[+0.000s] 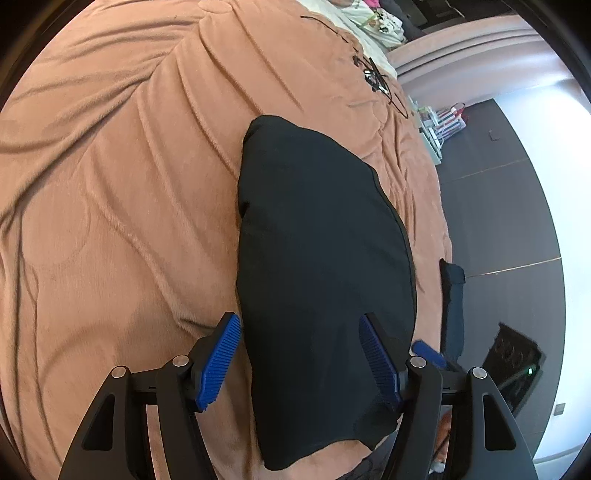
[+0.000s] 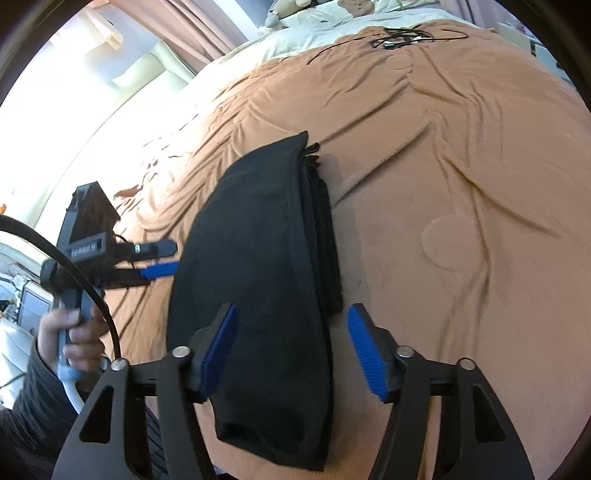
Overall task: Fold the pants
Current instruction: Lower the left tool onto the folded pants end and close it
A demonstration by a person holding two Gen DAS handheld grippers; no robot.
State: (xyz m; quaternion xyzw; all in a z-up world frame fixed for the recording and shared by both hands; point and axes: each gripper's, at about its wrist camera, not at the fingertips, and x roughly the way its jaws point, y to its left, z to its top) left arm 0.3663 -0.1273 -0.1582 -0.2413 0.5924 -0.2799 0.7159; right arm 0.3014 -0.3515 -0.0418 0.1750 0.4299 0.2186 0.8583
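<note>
Folded black pants [image 1: 317, 258] lie on the bed's tan blanket [image 1: 122, 192]; left claw [image 1: 301, 362] and right claw [image 2: 291, 350] both gape, seemingly gripping nothing.

A rumpled tan blanket [image 1: 110, 192] covers the bed, and a tangle of black cable [image 2: 402, 37] lies on it near its far edge. Beyond that edge is pale printed bedding [image 2: 332, 26]. Beside the bed are a dark floor [image 1: 498, 206], curtains [image 2: 207, 26] and a small shelf [image 1: 432, 129] of clutter.
</note>
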